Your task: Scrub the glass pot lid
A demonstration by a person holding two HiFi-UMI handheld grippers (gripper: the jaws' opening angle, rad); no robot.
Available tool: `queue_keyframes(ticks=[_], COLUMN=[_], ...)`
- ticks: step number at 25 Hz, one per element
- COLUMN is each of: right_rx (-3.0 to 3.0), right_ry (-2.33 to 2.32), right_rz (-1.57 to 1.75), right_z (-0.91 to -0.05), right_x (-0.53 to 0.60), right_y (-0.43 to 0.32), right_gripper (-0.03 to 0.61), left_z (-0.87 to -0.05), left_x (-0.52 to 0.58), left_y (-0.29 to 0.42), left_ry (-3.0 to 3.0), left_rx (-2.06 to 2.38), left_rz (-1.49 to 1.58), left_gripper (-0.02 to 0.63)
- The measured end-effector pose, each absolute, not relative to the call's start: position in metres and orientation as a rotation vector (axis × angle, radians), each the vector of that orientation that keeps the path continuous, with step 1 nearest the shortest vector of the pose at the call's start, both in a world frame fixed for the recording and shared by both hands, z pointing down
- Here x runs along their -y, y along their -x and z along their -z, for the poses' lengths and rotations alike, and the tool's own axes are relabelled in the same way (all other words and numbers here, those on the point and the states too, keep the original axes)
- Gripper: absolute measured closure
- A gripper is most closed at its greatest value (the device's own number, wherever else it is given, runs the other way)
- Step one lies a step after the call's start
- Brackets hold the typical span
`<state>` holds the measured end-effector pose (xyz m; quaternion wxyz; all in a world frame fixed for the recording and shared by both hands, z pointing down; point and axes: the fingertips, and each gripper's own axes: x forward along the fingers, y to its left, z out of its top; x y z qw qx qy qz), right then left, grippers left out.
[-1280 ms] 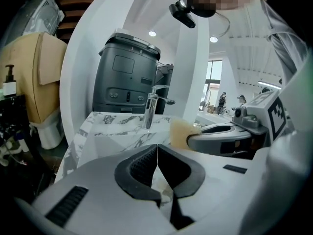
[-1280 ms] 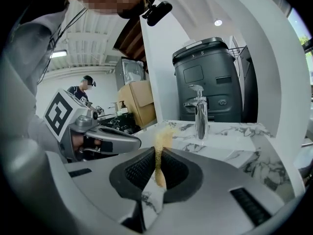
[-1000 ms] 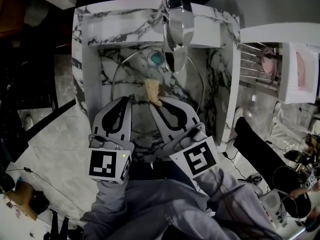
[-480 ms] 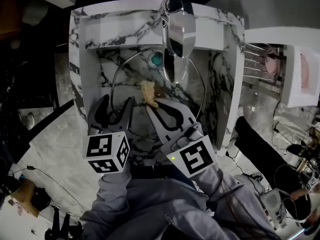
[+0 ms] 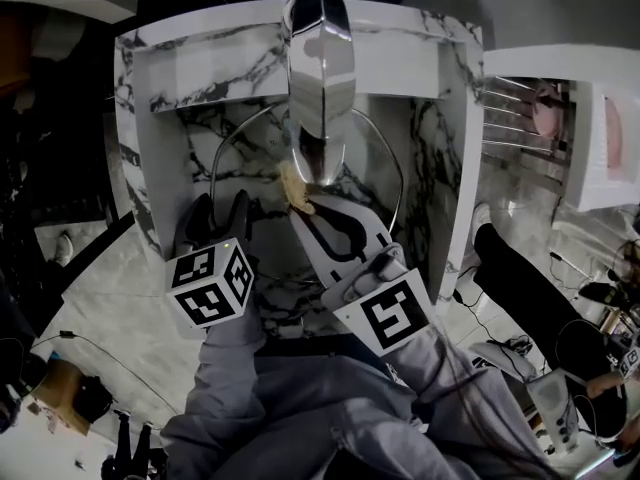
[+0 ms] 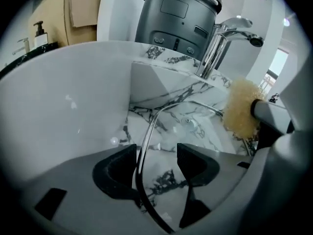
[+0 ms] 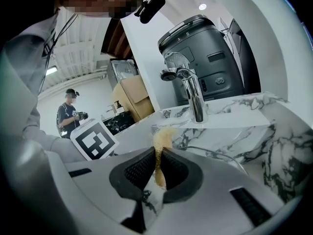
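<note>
**A:** Why is the left gripper (image 6: 155, 156) set where it is?

**B:** It is pointed steeply down into the sink (image 5: 440, 118). Its jaws have just been opening and are now spread wide. The metal rim of the lid (image 6: 168, 129) runs up between them, close against one pad, but nothing is clamped yet. It is judged that the rim is being lined up for a grip, so that the lid can be steadied while it is scrubbed.

**A:** And the right gripper (image 7: 157, 160)?

**B:** It is squeezed almost fully together on a scrubber (image 6: 240, 109), a pale yellow, fibrous tuft that sticks out past the jaw tips. The tuft is held over the lid, just below the tap (image 5: 320, 68), presumably so it can be brought down onto the glass. Whether it touches the glass cannot be told.

**A:** Where is the lid, exactly?

**B:** It is in the marble basin under the tap, with its near edge towards the person. Most of the basin floor is covered by it. Whether it lies flat or leans on a wall cannot be made out.

**A:** How does it look?

**B:** A round, clear pane is seen, bound by a thin bright metal band. The dark veins of the marble are read plainly through it. A small fitting is seen near its middle. No suds or dirt can be picked out, so no judgement is offered on how much scrubbing has been done.
</note>
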<state>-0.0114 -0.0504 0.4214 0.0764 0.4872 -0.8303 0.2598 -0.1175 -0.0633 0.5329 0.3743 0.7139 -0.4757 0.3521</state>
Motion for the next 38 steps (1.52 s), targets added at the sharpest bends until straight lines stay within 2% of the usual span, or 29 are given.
queue_keyframes(ticks=[2,4,10,16,28,38], right_rx=[2.490,2.486,2.404,2.300,2.105,2.128], right_ry=[-1.446,-1.414,-1.176,-1.015,-0.979,-0.781], right_rz=[-0.784,-0.787,-0.719,-0.419,-0.078,-0.098], right_z=[-0.424,-0.429,-0.454,-0.465,-0.481,-0.503], right_x=[0.050,0.049,0.041,0.051,0.090,0.066], right_y=[0.008,0.007,0.010,0.019,0.025,0.047], right_gripper=[0.531,0.531,0.531,0.531,0.531,0.531], left_z=[-0.534,-0.533,-0.525,-0.504,-0.474,-0.471], left_x=[0.063,0.061,0.056,0.056,0.059,0.063], left_y=[0.119,0.122,0.120,0.111,0.094,0.088], left_ry=[-1.825,-1.829,-1.831,-1.911,-2.086,-2.115], left_rx=[1.226,1.223,1.143,1.083,1.054,1.052], left_rz=[-0.920,-0.951,-0.910,-0.865,-0.877,-0.886], left_gripper=[0.349,0.422,0.485,0.528,0.538,0.538])
